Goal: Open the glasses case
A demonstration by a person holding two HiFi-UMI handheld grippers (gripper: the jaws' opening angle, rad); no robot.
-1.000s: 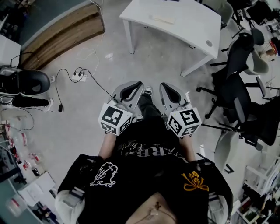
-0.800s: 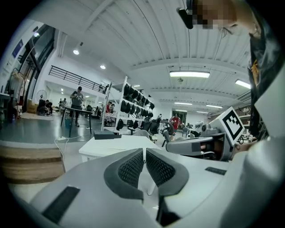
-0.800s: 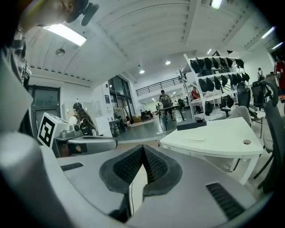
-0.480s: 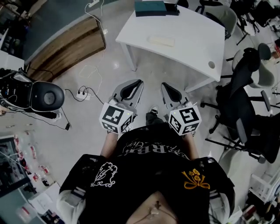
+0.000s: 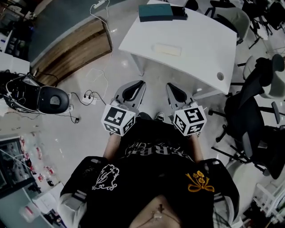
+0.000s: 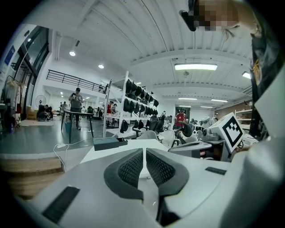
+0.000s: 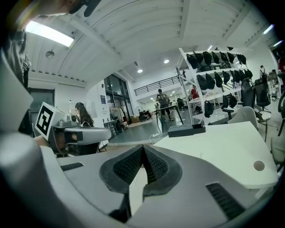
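A cream oblong glasses case (image 5: 167, 49) lies shut on the white table (image 5: 200, 40), well ahead of both grippers. My left gripper (image 5: 137, 84) is held over the floor just short of the table's near edge, shut with nothing between its pads. Beside it, my right gripper (image 5: 171, 87) is also shut and empty. In the left gripper view the left gripper (image 6: 144, 151) points at the table (image 6: 111, 151). The right gripper (image 7: 143, 148) faces the table top (image 7: 222, 147) in its own view. The case is hidden behind the jaws in both gripper views.
A dark teal box (image 5: 155, 12) sits at the table's far edge, also seen as the box (image 6: 105, 143) and the box (image 7: 185, 130). Black office chairs (image 5: 249, 102) stand at the right. A power strip with cables (image 5: 89, 95) lies on the floor left, near a wooden platform (image 5: 71, 49).
The person has walked toward the table, which now lies closer and lower in the head view. Both grippers came along with the body, side by side and still shut.
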